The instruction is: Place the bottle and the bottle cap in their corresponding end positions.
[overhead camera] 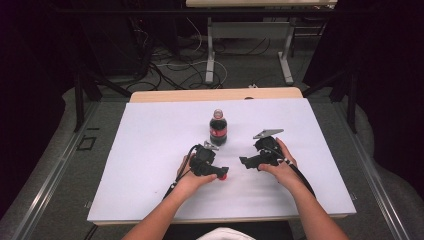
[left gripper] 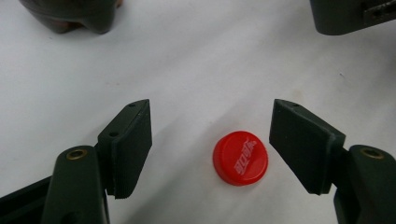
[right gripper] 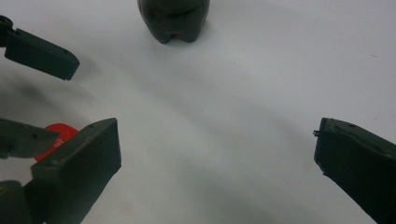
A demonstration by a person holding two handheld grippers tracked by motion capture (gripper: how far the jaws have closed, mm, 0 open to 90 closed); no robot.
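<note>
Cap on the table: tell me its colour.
Red with white lettering; the cap shows best in the left gripper view.

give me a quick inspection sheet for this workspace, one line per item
surface: white sheet over a wooden table, no spills seen
job's things: cola bottle upright, uncapped; red cap lying flat on the sheet
clutter: nothing seen
grippers: left gripper open, jaws either side of the cap, not touching it; right gripper open, holding nothing
cables: one trails from each gripper; a loose tangle lies on the floor beyond the table
surroundings: dark room, grey floor, another table frame behind
</note>
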